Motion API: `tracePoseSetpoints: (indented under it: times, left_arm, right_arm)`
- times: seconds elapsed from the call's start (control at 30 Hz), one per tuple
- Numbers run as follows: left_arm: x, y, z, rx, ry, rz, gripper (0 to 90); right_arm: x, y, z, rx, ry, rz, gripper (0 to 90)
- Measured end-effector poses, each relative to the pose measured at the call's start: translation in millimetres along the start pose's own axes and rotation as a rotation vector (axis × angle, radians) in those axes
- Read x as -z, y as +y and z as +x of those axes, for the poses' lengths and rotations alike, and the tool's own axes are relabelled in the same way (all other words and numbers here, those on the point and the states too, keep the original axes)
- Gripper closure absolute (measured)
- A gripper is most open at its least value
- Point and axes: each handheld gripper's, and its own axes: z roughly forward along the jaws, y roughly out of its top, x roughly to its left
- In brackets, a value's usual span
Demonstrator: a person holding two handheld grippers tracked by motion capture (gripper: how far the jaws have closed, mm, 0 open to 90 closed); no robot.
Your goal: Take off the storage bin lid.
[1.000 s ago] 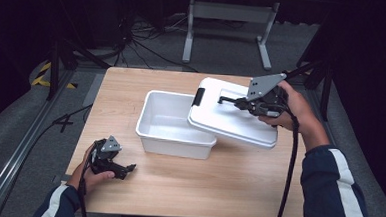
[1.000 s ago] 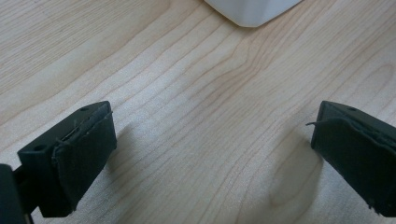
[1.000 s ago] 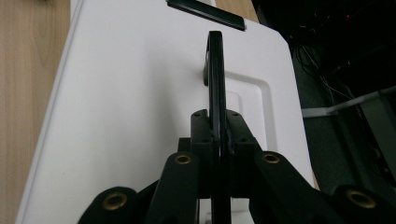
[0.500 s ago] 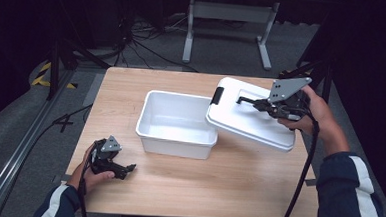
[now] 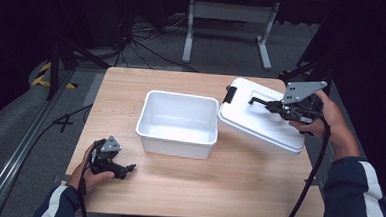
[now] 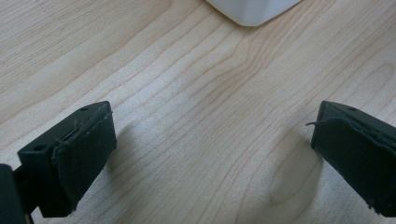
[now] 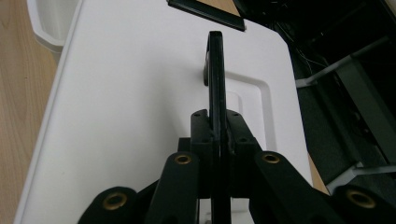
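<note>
A pale wooden tabletop [image 5: 237, 186] stands on a grey floor in a dark room, with cables and a metal stand [image 5: 231, 13] behind it. At the near left corner, the left gripper [image 5: 120, 169] rests on the wood in the person's hand, its jaws spread wide over bare grain. In the middle sits an open white tub [image 5: 177, 123]. To its right, the white lid [image 5: 260, 121] hangs tilted, its low edge just beside the tub's rim. The right gripper [image 5: 271, 106] holds it, jaws pressed together on the lid's black handle [image 7: 215, 70].
</note>
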Motion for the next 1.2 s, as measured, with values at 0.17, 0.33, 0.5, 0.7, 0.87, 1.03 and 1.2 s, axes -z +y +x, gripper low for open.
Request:
tracePoseSetpoints:
  times: [0.17,0.33,0.5,0.7,0.87,1.03,1.2]
  left_arm:
    - [-0.1,0.0,0.0,0.0,0.0,0.0,0.5]
    - [0.0,0.0,0.0,0.0,0.0,0.0,0.5]
    - [0.0,0.0,0.0,0.0,0.0,0.0,0.5]
    - [0.0,0.0,0.0,0.0,0.0,0.0,0.5]
    - [0.1,0.1,0.0,0.0,-0.001,0.002,0.5]
    - [0.2,0.1,0.1,0.0,-0.001,0.003,0.5]
    - [0.1,0.1,0.1,0.0,-0.001,0.002,0.5]
  right_arm:
    - [1.6,-8.4,-3.2,-0.021,-0.009,0.004,84.5]
    - [0.0,-17.0,-5.5,-0.042,-0.012,0.012,84.4]
    - [-5.8,-26.7,-8.3,-0.066,-0.021,0.027,84.5]
    - [-21.7,-39.7,-12.0,-0.093,-0.031,0.074,84.5]
    - [-34.1,-47.6,-10.6,-0.11,-0.013,0.079,84.5]
    - [-46.0,-51.0,-8.4,-0.106,-0.002,0.089,84.5]
    - [-57.9,-52.8,-4.8,-0.117,0.022,0.079,84.5]
